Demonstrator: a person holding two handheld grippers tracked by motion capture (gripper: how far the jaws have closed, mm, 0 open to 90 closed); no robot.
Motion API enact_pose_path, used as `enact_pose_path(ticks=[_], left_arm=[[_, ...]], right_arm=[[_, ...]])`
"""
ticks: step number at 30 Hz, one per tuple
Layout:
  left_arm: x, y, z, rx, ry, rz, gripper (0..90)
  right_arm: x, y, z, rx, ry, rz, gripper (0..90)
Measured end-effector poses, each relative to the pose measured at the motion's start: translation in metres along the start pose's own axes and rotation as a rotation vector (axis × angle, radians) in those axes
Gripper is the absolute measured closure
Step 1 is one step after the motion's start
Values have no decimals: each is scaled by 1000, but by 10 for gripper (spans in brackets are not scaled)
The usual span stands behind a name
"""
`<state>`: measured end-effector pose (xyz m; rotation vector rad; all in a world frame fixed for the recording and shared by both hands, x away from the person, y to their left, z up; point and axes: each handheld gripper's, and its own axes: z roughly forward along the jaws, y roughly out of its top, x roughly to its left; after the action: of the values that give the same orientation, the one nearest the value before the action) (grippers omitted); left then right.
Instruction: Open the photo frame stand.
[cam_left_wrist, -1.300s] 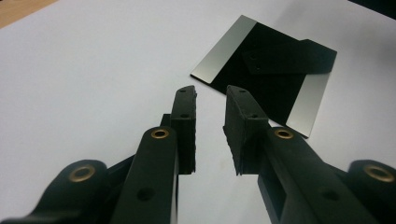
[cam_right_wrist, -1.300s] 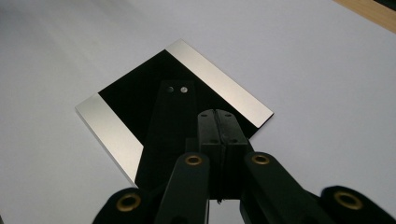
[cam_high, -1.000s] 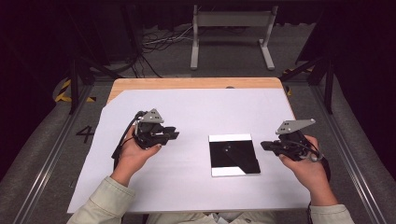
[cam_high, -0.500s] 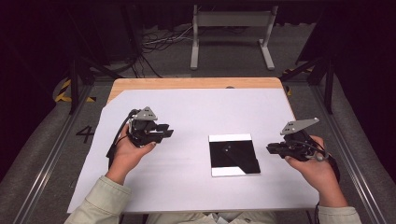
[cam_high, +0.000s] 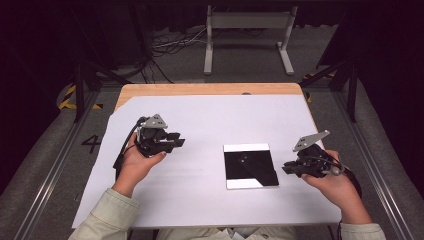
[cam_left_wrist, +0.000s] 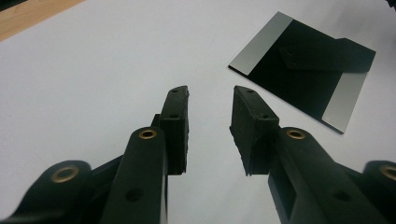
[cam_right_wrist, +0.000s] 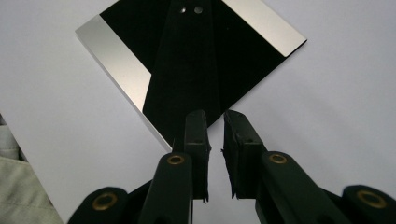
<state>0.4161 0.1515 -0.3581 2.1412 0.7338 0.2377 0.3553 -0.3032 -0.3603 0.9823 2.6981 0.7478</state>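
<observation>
2 grippers' jaws have just opened wider, empty, flanking the mirror tile.

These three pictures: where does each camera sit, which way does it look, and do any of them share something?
High view: above the person's side, facing forward and down on the white table; forearms, left gripper and right gripper show.
Left gripper view: rides on that gripper, looking along its parted jaws toward the shiny square plate.
Right gripper view: looks along its narrowly parted jaws at the plate's near corner; a sleeve shows.
All three share the plate, lying flat and untouched.
</observation>
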Motion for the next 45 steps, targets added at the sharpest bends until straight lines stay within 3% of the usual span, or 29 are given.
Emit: enact_pose_path(ticks=[27, 33, 45], left_arm=[[0, -1, 5, 13, -8, -3, 674], [0, -1, 6, 19, -7, 2, 674], [1, -2, 7, 19, -8, -6, 669]], right_arm=[[10, -8, 38, 207, 94, -33, 782], [11, -8, 44, 247, 97, -40, 782], [13, -8, 50, 276, 93, -62, 840]])
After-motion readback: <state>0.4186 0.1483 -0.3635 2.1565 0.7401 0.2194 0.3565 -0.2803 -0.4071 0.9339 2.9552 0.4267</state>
